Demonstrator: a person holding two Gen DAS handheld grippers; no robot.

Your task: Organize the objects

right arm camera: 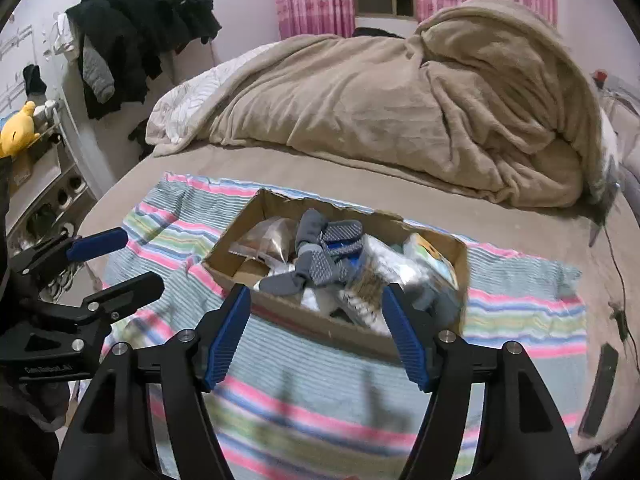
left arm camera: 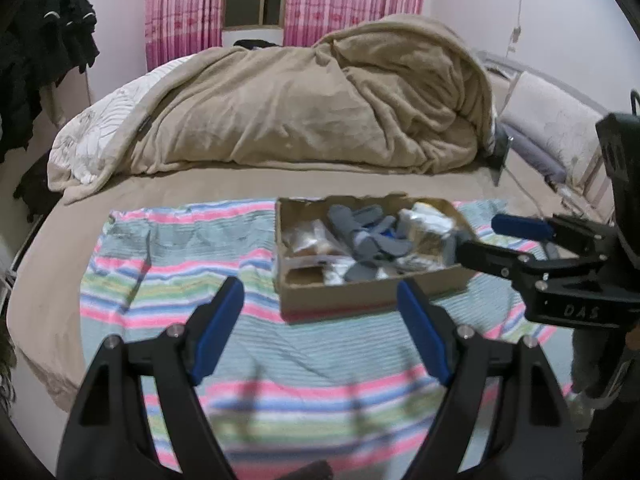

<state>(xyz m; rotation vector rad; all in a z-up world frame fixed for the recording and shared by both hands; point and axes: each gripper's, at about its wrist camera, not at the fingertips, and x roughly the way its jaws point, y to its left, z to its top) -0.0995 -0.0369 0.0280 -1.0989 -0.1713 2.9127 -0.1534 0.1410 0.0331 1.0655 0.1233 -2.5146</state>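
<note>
A shallow cardboard box (left arm camera: 344, 300) (right arm camera: 304, 322) sits on a striped cloth (left arm camera: 176, 264) (right arm camera: 520, 312) on the bed. It holds grey socks (left arm camera: 368, 236) (right arm camera: 320, 252), clear plastic packets (left arm camera: 308, 240) (right arm camera: 264, 240) and wrapped white packs (left arm camera: 428, 220) (right arm camera: 428, 260). My left gripper (left arm camera: 320, 300) is open and empty, just short of the box's near wall. My right gripper (right arm camera: 316, 304) is open and empty over the box's near wall; it also shows in the left wrist view (left arm camera: 476, 236) at the box's right end. The left gripper shows in the right wrist view (right arm camera: 140, 260), left of the box.
A rumpled beige blanket (left arm camera: 320, 112) (right arm camera: 400, 108) fills the far half of the bed. Pillows (left arm camera: 552, 128) lie at the right. Dark clothes (right arm camera: 140, 28) hang at the left above a shelf with a yellow plush toy (right arm camera: 18, 128). A dark flat item (right arm camera: 600, 388) lies at the bed's right edge.
</note>
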